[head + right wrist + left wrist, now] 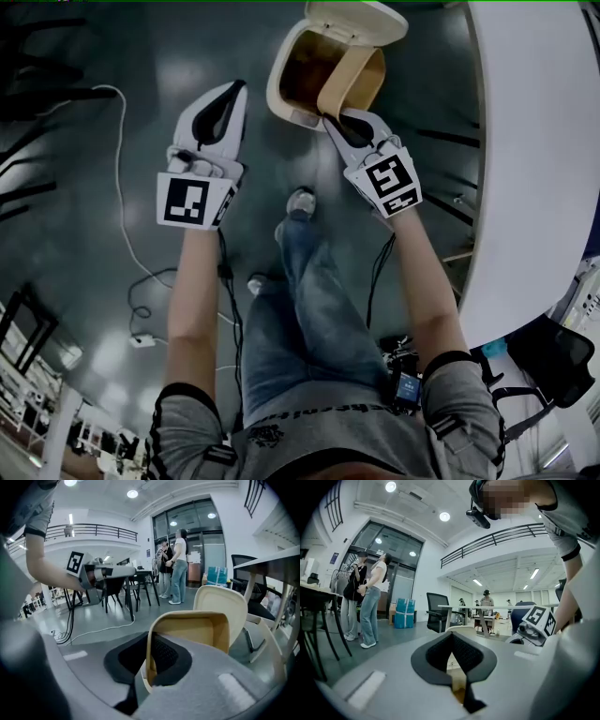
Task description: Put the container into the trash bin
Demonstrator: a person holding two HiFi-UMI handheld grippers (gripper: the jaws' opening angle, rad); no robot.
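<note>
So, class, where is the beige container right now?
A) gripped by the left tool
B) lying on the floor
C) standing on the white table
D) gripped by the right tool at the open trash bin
D: the right tool is shut on the wall of the container, holding it at the mouth of the trash bin, whose lid stands open.

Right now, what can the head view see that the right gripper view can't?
Only the head view: the person's legs and a shoe, and down into the brown inside of the bin.
Only the right gripper view: two people standing by glass doors, and ceiling lights.
Both: the container pinched in the right gripper, the bin's raised lid, and the left gripper.
</note>
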